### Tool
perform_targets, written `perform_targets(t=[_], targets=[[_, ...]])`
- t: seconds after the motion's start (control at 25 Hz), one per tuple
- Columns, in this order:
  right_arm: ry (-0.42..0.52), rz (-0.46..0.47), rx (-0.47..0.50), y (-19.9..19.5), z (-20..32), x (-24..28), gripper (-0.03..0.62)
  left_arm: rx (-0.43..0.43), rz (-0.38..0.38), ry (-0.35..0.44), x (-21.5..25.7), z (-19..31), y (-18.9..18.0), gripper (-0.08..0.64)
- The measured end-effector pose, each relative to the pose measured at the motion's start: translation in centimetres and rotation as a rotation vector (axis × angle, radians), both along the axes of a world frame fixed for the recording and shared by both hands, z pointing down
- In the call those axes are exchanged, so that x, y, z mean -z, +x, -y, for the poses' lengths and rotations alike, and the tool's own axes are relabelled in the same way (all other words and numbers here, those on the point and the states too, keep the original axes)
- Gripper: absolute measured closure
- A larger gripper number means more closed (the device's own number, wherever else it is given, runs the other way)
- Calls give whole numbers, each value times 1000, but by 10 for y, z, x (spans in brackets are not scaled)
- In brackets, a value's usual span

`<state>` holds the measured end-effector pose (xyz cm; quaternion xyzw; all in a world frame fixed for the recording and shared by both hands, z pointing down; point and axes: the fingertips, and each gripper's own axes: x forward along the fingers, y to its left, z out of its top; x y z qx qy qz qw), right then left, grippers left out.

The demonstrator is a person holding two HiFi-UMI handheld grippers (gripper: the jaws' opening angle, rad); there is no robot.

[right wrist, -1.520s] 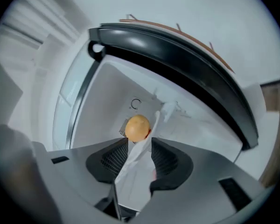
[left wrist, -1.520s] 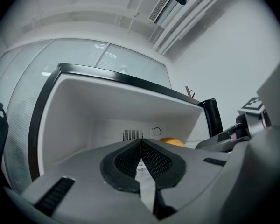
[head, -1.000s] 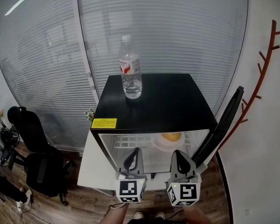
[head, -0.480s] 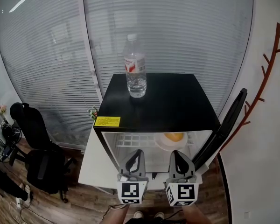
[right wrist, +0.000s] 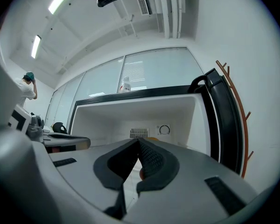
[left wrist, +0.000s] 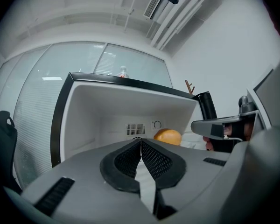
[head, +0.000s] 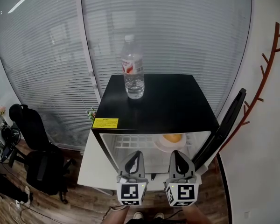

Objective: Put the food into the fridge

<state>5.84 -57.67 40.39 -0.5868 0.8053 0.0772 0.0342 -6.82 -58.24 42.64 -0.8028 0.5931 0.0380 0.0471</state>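
Food [head: 172, 137] here is a round orange thing. It sits on a white plate [head: 163, 146] inside the open fridge [head: 154, 104]. The plate rests on the wire shelf [head: 128, 141], over on the right side and near the back wall.

We hold both grippers just in front of the fridge opening, side by side, pointing in. The left gripper [head: 136, 152] has its jaws pressed together with nothing between them. The right gripper [head: 176, 152] has its jaws together too, and they hold nothing.

From the right jaws the food lies almost straight ahead, deeper in the fridge. In the right gripper view only a bit of orange peeks out just behind the jaw tips. From the left jaws the food lies ahead and off to the right. So the right gripper is the nearer one. The food looks round, so it has no long side to line up with.

We think the food is already where it belongs, so the job left is likely the door [head: 226, 120]. It stands open on the right side of the fridge, close beside the right gripper and farther from the left one. A water bottle [head: 133, 73] stands on top of the fridge, well apart from both grippers.
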Motion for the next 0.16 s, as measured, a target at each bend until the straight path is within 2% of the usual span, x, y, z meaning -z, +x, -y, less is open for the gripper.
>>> perform_targets(t=[0.16], targets=[[17,-8,3,-1,2,2,566,-4,13,-1,1,2,0,531]])
